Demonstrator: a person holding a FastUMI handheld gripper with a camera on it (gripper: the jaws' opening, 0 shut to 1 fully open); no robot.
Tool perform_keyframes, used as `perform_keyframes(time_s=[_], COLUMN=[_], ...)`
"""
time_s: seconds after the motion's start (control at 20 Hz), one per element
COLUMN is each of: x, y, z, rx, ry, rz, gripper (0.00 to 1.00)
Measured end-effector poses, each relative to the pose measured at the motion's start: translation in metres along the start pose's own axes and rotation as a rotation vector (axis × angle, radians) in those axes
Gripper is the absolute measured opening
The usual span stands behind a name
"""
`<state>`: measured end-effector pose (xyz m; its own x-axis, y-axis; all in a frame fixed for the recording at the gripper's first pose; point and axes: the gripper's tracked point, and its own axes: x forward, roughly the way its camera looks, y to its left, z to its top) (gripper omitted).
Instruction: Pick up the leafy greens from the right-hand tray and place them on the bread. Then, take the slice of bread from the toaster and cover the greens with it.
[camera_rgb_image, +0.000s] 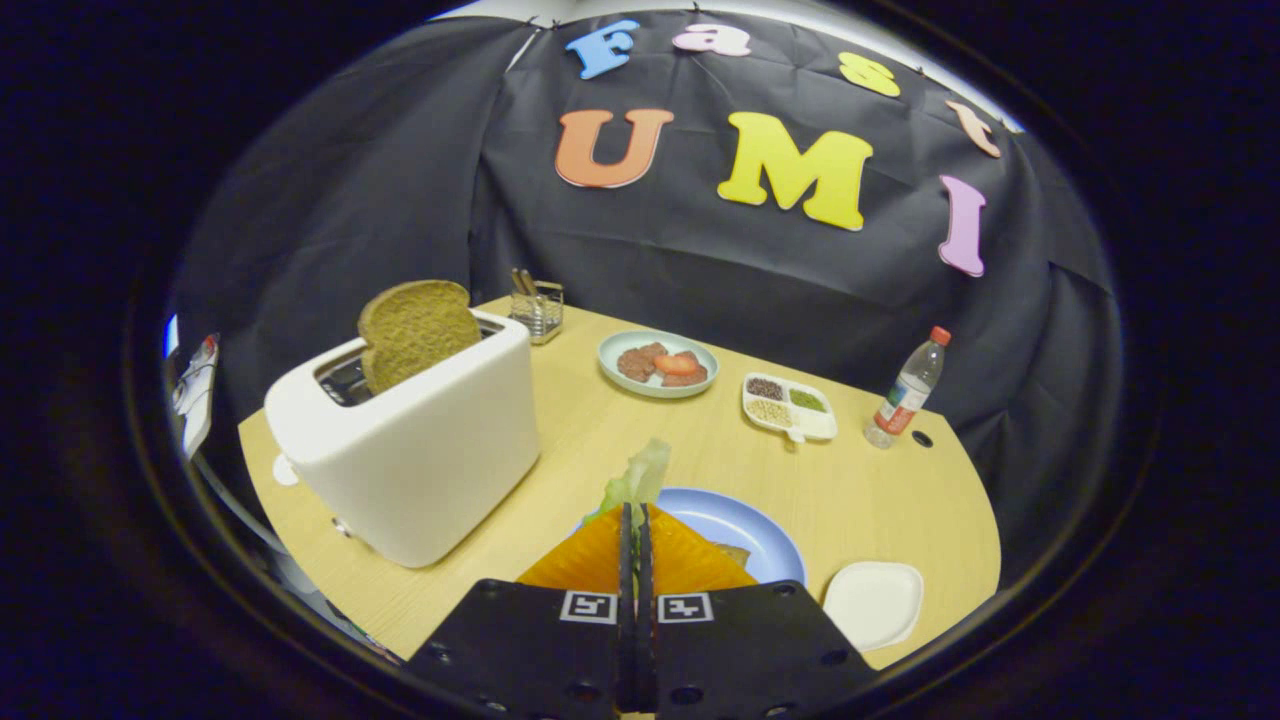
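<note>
My gripper (635, 515) is shut on the leafy greens (640, 475), a pale green leaf that sticks up past the fingertips. It hangs above a blue plate (745, 530), where a corner of a bread slice (733, 553) shows beside the fingers. A white toaster (410, 450) stands to the left of the fingers with a brown slice of bread (415, 330) poking out of its slot. A small white tray (873, 603) lies to the right of the blue plate, bare.
Beyond the plate on the wooden table (880, 480) sit a light dish of meat and tomato (658, 364), a divided white tray of grains (788, 406), a plastic bottle (907, 392) and a small wire holder (537, 305).
</note>
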<state>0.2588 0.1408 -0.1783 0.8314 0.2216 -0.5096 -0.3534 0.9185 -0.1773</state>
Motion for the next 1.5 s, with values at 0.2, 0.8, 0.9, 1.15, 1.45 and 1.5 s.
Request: perform_keyframes(time_s=[0.2,0.8,0.9,1.15,1.45,1.5], x=[0.030,0.060,0.056,0.030,-0.017,-0.025], y=[-0.033,-0.056,-0.060,-0.062,-0.050,-0.046], z=[-0.020,-0.049,-0.051,-0.036,-0.005,0.002], rx=[0.052,0.055,0.053,0.109,0.197,0.222], ry=[0.059,0.105,0.105,0.044,-0.063,-0.083], rz=[-0.042,-0.079,-0.093,-0.101,-0.101,-0.098], gripper=[0.00,0.05,0.28,0.86,0.96,0.96])
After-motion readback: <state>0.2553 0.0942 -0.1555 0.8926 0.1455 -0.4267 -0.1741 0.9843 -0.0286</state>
